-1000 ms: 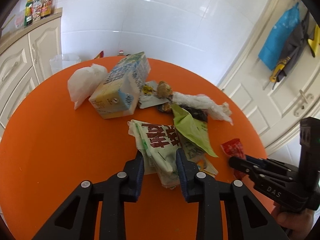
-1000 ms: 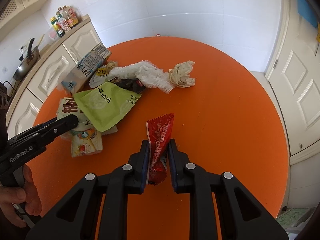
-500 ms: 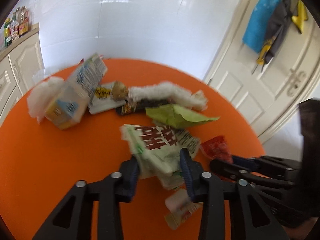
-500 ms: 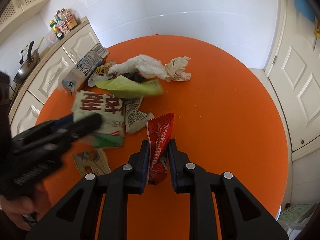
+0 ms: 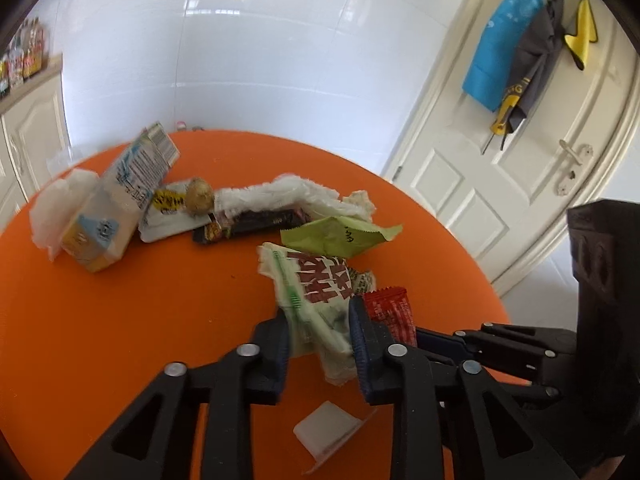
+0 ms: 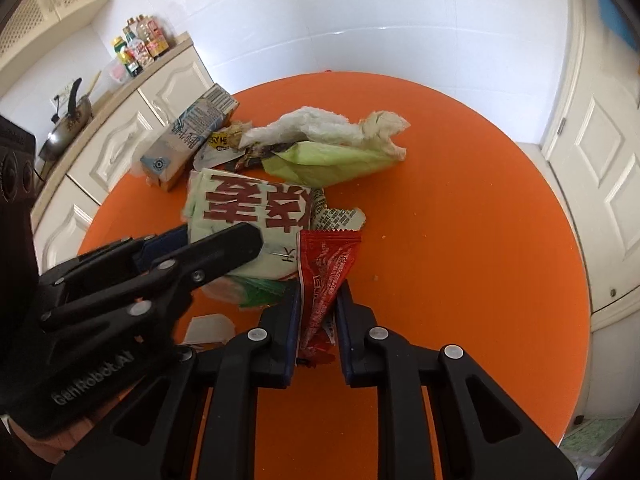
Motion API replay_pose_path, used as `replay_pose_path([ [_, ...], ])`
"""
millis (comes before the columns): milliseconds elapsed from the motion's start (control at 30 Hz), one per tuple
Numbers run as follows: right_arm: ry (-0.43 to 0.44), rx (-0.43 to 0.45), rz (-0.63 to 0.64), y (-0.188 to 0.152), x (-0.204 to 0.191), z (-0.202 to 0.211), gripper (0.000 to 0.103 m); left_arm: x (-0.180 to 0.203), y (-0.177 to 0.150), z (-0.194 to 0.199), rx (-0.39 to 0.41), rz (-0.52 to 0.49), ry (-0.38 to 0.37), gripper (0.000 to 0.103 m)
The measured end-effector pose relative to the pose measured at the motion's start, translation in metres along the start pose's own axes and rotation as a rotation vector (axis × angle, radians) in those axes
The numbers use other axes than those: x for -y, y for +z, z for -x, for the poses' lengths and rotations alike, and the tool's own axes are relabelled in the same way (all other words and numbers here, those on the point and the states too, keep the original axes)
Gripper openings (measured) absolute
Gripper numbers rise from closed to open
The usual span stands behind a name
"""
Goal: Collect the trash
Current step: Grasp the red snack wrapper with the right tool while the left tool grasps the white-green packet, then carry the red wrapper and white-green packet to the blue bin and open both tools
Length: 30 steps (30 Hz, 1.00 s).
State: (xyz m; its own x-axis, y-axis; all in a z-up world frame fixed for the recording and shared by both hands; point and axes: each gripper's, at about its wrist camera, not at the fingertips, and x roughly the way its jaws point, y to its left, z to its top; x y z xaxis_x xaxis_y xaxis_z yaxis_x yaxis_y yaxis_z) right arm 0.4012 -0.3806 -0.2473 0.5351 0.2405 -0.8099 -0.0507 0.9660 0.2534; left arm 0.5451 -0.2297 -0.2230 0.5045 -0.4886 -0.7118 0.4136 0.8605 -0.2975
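Note:
My left gripper [image 5: 318, 330] is shut on a pale green wrapper bundle with big red characters [image 5: 320, 284], lifted above the orange table [image 5: 120, 300]; it also shows in the right wrist view [image 6: 256, 208]. My right gripper [image 6: 318, 302] is shut on a red snack packet [image 6: 326, 272], which shows beside the left fingers [image 5: 390, 310]. The two grippers are close together, the left gripper [image 6: 208, 254] just left of the right one. A light green wrapper [image 6: 328, 162] lies behind the bundle.
A milk carton [image 5: 120, 200], a white plastic bag [image 5: 60, 204], a dark wrapper [image 5: 248, 224], crumpled white tissue [image 6: 332, 128] and a small round brown lump [image 5: 199, 196] lie at the table's far side. A small white packet [image 5: 326, 432] lies under the left gripper. Cabinets stand left, a door right.
My left gripper lifted the bundle off the table and carried it right, next to the right gripper's red packet. A small white packet was left behind. The right gripper stayed shut.

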Motion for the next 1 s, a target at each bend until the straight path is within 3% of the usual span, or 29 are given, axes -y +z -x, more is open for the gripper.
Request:
replay_pose_path([
  [100, 0.006, 0.000, 0.003, 0.000, -0.001, -0.001, 0.016, -0.006, 0.003, -0.015, -0.048, 0.049, -0.017, 0.044],
  [133, 0.003, 0.000, 0.006, 0.000, -0.002, -0.001, 0.016, -0.005, 0.004, -0.017, -0.051, 0.056, -0.016, 0.044],
  [300, 0.021, 0.010, -0.022, -0.002, 0.003, 0.002, 0.015, -0.005, 0.007, -0.012, -0.023, 0.074, -0.058, 0.022],
  [400, 0.024, 0.019, -0.036, -0.004, 0.006, 0.006, 0.014, 0.001, 0.005, -0.005, -0.006, 0.039, -0.045, 0.018],
  [700, 0.020, 0.062, -0.083, -0.017, 0.022, 0.033, 0.014, 0.023, -0.009, 0.038, 0.090, -0.057, 0.003, 0.016],
  [1000, 0.001, 0.159, -0.111, -0.033, 0.035, 0.088, 0.014, 0.051, -0.020, 0.090, 0.155, -0.112, 0.012, 0.016],
])
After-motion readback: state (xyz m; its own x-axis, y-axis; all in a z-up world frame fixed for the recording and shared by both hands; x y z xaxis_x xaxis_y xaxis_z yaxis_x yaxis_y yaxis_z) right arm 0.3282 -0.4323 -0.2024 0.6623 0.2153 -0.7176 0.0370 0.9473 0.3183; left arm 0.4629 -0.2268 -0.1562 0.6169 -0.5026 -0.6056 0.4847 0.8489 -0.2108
